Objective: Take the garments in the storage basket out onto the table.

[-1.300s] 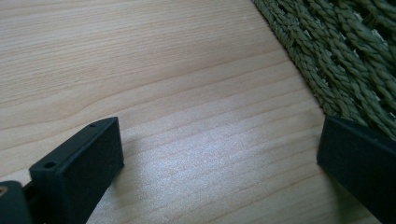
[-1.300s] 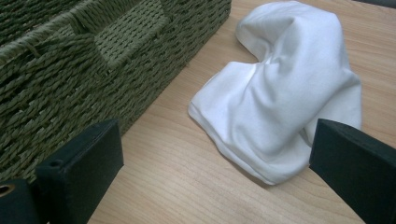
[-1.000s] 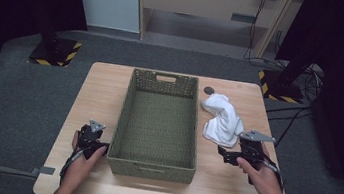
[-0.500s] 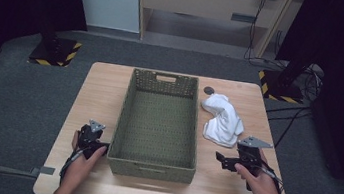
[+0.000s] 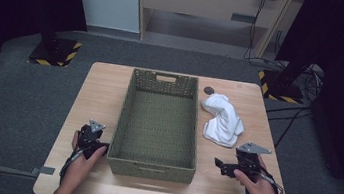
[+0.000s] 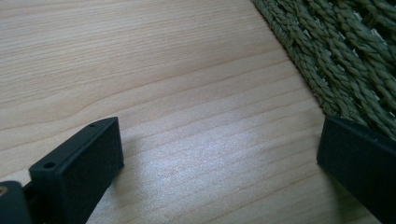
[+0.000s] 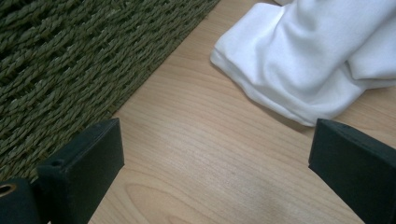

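Lying crumpled just ahead of the right gripper (image 5: 222, 165), whose jaws stand wide and empty, the white cloth (image 7: 308, 60) beside the woven basket (image 5: 159, 120) looks soft, light and floppy, so I'd pinch its thick folded near edge.
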The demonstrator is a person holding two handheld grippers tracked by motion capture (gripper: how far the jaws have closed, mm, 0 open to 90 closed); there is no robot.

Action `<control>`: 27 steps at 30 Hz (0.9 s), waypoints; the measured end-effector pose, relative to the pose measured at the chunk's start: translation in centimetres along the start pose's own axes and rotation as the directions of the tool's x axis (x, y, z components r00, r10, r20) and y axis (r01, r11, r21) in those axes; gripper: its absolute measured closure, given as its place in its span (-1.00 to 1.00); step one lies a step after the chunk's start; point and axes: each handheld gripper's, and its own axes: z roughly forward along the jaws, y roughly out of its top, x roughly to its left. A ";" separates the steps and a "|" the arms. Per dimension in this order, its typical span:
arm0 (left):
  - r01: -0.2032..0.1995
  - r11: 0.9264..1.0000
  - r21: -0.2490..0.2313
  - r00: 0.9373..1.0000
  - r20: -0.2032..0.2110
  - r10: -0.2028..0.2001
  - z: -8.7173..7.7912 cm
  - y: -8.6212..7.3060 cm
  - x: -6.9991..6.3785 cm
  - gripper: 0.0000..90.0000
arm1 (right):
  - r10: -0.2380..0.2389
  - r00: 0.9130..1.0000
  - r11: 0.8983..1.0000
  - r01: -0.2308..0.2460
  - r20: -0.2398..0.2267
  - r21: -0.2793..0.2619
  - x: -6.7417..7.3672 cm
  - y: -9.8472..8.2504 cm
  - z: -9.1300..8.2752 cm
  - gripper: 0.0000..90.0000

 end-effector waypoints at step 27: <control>0.000 1.000 0.000 1.000 0.000 0.000 0.0 0.0 0.0 -1.00 | -0.080 0.997 0.993 0.079 0.014 0.082 1.5 -4.0 2.6 -0.99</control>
